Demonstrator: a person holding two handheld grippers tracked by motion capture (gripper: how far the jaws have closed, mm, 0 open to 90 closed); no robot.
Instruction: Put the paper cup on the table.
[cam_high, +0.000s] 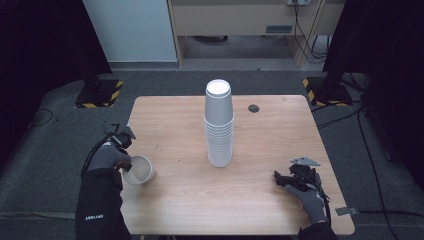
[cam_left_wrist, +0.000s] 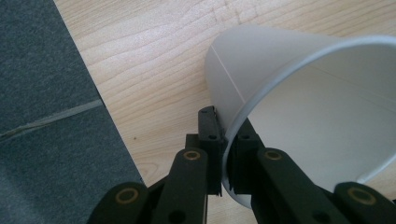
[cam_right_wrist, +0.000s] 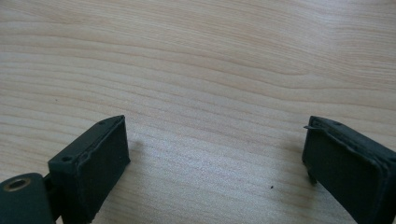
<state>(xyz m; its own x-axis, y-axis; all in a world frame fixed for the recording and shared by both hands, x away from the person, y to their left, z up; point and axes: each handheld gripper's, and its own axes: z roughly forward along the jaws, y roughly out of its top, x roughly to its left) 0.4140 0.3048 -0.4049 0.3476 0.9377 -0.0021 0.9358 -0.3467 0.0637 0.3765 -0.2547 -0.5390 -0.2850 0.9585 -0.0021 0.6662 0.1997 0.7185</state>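
A single white paper cup (cam_high: 138, 170) is at the table's left front, tilted, with its mouth facing up and toward me. My left gripper (cam_high: 123, 164) is shut on its rim; in the left gripper view the jaws pinch the cup's wall (cam_left_wrist: 233, 93), one inside and one outside, left gripper (cam_left_wrist: 226, 154). A tall stack of white cups (cam_high: 219, 122) stands upside down at the table's middle. My right gripper (cam_high: 278, 177) rests low near the front right, open, with bare wood between its pads (cam_right_wrist: 95, 163), right gripper (cam_right_wrist: 215, 161).
The wooden table (cam_high: 280, 130) has a dark round grommet (cam_high: 254, 108) at the back right of the stack. Grey carpet (cam_left_wrist: 42, 116) lies past the left edge, close to the held cup. Black stands with striped bases (cam_high: 99, 95) flank the far corners.
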